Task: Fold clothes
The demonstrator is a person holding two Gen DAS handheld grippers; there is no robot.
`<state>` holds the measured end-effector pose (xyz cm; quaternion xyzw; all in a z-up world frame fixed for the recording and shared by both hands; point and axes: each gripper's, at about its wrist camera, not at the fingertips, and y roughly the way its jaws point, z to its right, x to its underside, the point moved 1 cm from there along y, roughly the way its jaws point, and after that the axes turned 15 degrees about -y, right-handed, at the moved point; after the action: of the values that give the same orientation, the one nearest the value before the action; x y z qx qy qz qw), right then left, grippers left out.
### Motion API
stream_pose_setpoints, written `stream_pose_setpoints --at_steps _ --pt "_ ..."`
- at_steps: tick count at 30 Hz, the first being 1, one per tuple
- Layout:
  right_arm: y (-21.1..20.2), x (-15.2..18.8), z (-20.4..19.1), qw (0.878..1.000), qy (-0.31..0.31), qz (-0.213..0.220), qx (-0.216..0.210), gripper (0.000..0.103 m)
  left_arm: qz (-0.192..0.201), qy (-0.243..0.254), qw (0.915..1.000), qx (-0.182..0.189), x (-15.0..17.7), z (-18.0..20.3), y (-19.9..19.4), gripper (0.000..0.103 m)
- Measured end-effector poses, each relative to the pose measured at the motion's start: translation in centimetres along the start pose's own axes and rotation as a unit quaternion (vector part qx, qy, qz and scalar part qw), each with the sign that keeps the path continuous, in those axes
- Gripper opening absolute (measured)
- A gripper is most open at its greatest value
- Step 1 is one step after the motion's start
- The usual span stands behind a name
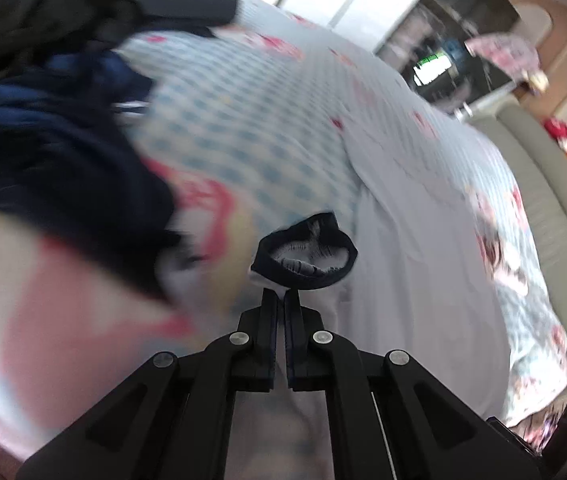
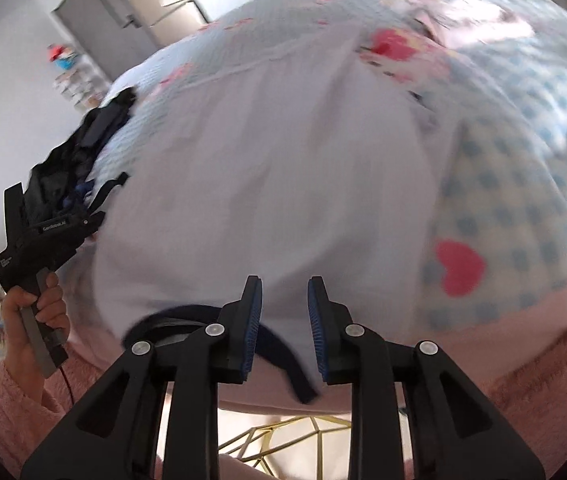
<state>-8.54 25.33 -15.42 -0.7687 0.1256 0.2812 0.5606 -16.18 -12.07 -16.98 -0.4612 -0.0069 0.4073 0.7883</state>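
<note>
A white garment [image 1: 403, 280] with a dark collar [image 1: 303, 252] lies spread on the bed. My left gripper [image 1: 283, 294] is shut, with a fold of the white cloth pinched between its pads and the collar just past the fingertips. In the right wrist view the same white garment [image 2: 263, 180] fills the middle, and its dark collar [image 2: 279, 344] runs under my right gripper [image 2: 284, 280]. That gripper hovers open over the near edge, with nothing between its blue pads. At the left edge a hand [image 2: 39, 304] holds the left gripper's handle.
A checked blue bedcover [image 1: 243, 120] with pink hearts covers the bed. A heap of dark clothes [image 1: 43, 128] lies at its far left, seen as dark clothes [image 2: 83, 140] in the right wrist view. A padded bed frame [image 1: 543, 200] borders the right. A pink fleece sleeve [image 2: 543, 380] is close below.
</note>
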Motion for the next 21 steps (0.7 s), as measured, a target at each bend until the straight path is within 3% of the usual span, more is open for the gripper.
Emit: stream_pose_setpoints --at_steps 7,12,14,16,18,21 --pt "4.1 -5.7 -8.7 0.990 -0.134 -0.006 -0.044 0.025 0.033 -0.041 0.9986 -0.006 -0.7 -3.7 -2.5 0.003" --pt "9.1 -7.9 -14.3 0.980 -0.178 -0.032 -0.082 0.025 0.044 -0.026 0.9987 -0.007 -0.7 -4.9 -2.8 0.003" --pt "11.0 -8.1 -15.1 0.979 -0.192 -0.044 -0.052 0.025 0.029 -0.041 0.9987 0.008 -0.8 -6.3 -2.7 0.006" --pt "13.1 -7.9 -14.5 0.978 -0.194 -0.076 0.019 0.025 -0.001 -0.056 0.9975 0.043 -1.2 -7.6 -2.4 0.008" --pt "13.1 -8.1 -12.5 0.985 -0.149 -0.079 0.020 0.025 -0.004 -0.053 0.9961 0.070 -1.4 -8.0 -3.3 0.008" --pt "11.7 -8.7 -11.8 0.986 -0.144 -0.072 0.036 0.025 0.033 -0.011 0.9975 0.062 -1.8 -6.7 -5.1 0.013"
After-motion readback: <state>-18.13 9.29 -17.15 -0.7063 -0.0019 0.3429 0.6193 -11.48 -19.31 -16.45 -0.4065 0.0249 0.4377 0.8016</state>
